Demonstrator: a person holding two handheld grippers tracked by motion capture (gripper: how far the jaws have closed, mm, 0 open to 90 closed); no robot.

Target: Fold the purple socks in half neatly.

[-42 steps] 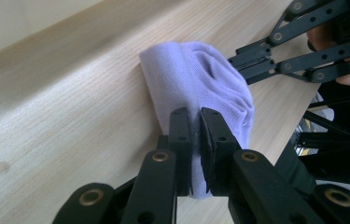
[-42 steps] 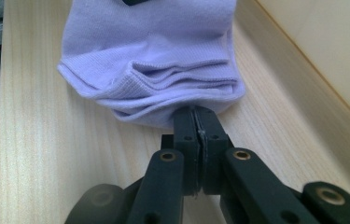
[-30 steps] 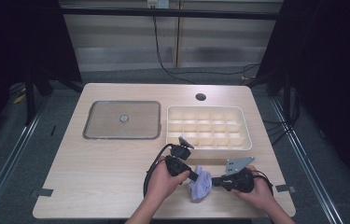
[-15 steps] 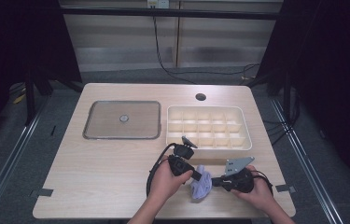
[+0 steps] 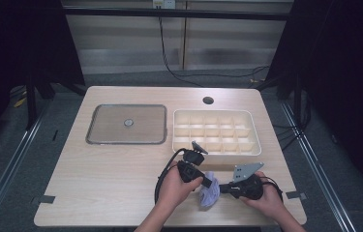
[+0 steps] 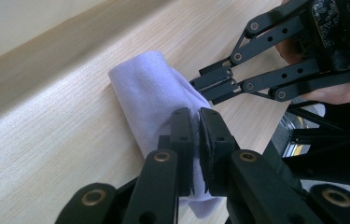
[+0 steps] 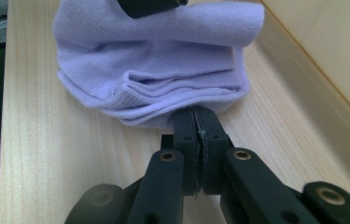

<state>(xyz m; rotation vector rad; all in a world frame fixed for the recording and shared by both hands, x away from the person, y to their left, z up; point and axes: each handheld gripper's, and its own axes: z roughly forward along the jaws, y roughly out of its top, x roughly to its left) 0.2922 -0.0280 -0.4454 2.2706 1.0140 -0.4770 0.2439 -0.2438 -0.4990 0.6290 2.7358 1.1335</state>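
Lilac knitted cloth, folded into a soft bundle (image 5: 209,194), is lying near the front edge of the pale wooden tabletop (image 5: 97,183), toward its front right corner, as a person is working it with two hand-held black grippers. The left gripper (image 6: 196,135) is pinching one fold of the cloth, its jaws pressed almost together with fabric caught between them, as the left gripper view is showing. The right gripper (image 7: 196,122) is coming in from the opposite side, its jaws drawn tight on the bundle's lower edge in the right gripper view. Both hands are entering from the front edge in the high view, the left hand (image 5: 175,186) and right hand (image 5: 266,199) flanking the cloth. Just behind the bundle, a cream plastic tray with a grid of small compartments (image 5: 179,126) is sitting toward the right edge, while a flat grey rectangular lid with a round centre knob (image 5: 126,123) is resting beside the tray, nearer the left edge.
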